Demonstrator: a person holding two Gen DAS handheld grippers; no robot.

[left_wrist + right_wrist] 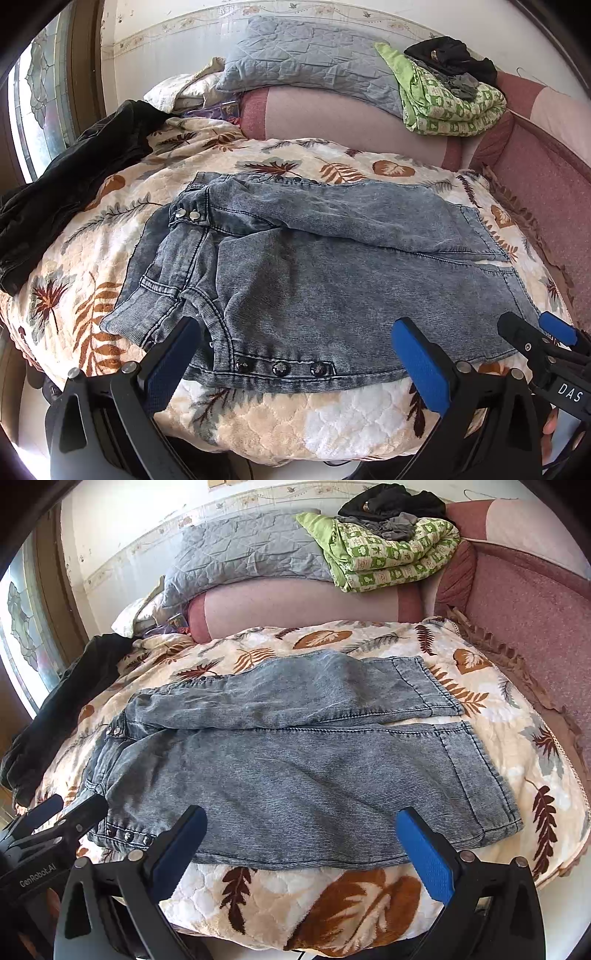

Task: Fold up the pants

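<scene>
Grey-blue denim pants (332,266) lie spread flat on a leaf-print blanket (258,417), waist to the left, both legs side by side running right. They also show in the right wrist view (295,768). My left gripper (295,354) is open and empty, hovering at the near edge by the waist and snap buttons. My right gripper (301,842) is open and empty, over the near leg's lower edge. The right gripper shows at the right of the left wrist view (535,332). The left gripper shows at the left of the right wrist view (70,808).
A black garment (74,184) lies on the blanket's left side. A pink bolster (332,114) runs along the back, with a grey quilted pillow (303,55) and a green folded blanket (450,99) with dark clothes on top. A pink sofa arm (535,609) stands at the right.
</scene>
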